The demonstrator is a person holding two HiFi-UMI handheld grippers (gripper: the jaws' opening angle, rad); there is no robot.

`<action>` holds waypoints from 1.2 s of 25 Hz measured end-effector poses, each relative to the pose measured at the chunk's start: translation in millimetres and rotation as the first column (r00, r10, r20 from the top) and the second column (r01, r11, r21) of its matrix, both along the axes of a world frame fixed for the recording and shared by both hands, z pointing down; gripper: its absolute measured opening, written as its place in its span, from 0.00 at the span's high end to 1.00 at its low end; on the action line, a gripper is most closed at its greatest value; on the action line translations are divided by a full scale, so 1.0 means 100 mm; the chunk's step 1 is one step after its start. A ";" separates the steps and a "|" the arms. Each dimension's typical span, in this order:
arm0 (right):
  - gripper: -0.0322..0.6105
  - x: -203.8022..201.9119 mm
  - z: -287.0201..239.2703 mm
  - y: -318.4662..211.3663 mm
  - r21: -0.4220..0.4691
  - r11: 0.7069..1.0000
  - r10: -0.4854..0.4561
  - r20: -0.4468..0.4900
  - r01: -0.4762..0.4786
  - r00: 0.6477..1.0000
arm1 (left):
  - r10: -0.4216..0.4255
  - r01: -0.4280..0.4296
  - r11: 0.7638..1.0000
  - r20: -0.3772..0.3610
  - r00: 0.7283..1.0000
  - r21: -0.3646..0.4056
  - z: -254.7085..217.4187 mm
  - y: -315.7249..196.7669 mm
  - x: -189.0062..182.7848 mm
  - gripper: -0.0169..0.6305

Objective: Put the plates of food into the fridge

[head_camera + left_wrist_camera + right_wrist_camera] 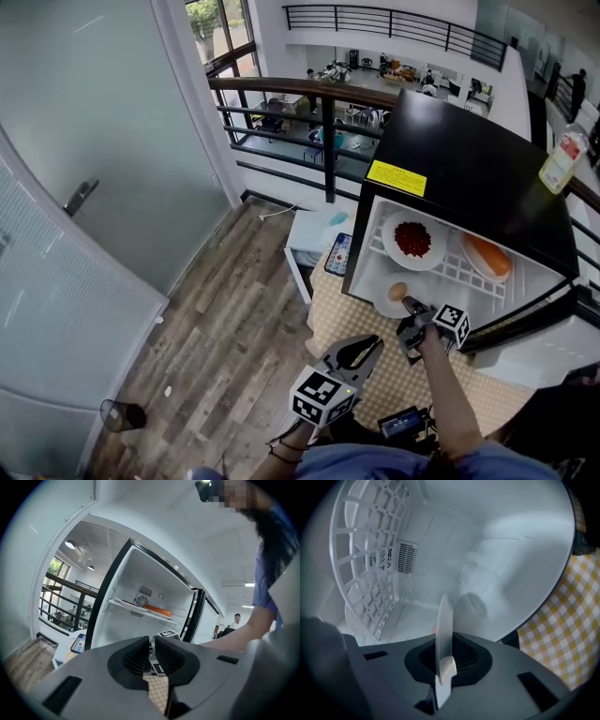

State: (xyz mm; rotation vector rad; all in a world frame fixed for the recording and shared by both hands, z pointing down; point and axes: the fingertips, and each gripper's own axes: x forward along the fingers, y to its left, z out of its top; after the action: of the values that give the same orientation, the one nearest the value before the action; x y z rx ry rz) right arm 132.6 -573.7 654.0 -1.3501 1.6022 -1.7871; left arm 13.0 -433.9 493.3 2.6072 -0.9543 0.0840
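Your fridge (469,159) is a small black box with a white inside. It stands on the yellow-checked cloth (375,375), and its open front faces you. Its door (530,319) is swung out on your right. A white wire shelf (459,272) crosses the inside from side to side and splits it into an upper and a lower space.

Two white plates sit on that shelf, apart from each other. The round plate on the left (392,247) holds a heap of small dark-red pieces. The plate on the right (472,260) carries one long orange piece, whose long axis runs from the back of the fridge towards the door side.

The third plate (382,306) is the one you are handling. It is white, round and shallow, and it lies roughly level at the mouth of the lower space, under the front edge of the shelf. A single small tan lump (397,292) rests on it. What that food is cannot be told.

Your right gripper (411,305) is clamped on the near rim of this plate. In the right gripper view the rim shows edge-on, as a thin white line pinched between the pads and pointing into the fridge.

Your left gripper (375,342) hangs above the cloth in front of the fridge. Its jaws are together with nothing between them.

A phone (338,253) lies on a white surface just left of the fridge
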 end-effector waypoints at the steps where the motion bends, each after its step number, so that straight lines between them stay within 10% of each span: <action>1: 0.92 0.01 0.01 -0.05 0.010 1.000 0.008 0.002 -0.008 1.000 | -0.004 0.004 1.000 0.001 1.000 -0.002 0.01 -0.02 0.00 0.90; 20: 0.86 0.17 0.00 -0.55 0.118 0.991 -0.002 -0.428 0.057 0.904 | -0.061 0.061 0.998 0.022 0.998 -0.023 0.10 -0.11 -0.16 0.90; 30: 0.68 0.33 0.08 -0.49 0.031 0.995 -0.053 -0.646 0.095 0.762 | -0.070 0.070 0.997 0.030 0.997 -0.019 0.11 -0.11 -0.19 0.90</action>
State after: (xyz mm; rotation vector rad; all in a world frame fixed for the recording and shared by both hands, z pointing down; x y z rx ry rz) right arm 165.9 -622.3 662.4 -2.0477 2.0443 -1.3487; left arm -6.0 -445.3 504.0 2.5582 -1.0485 0.1128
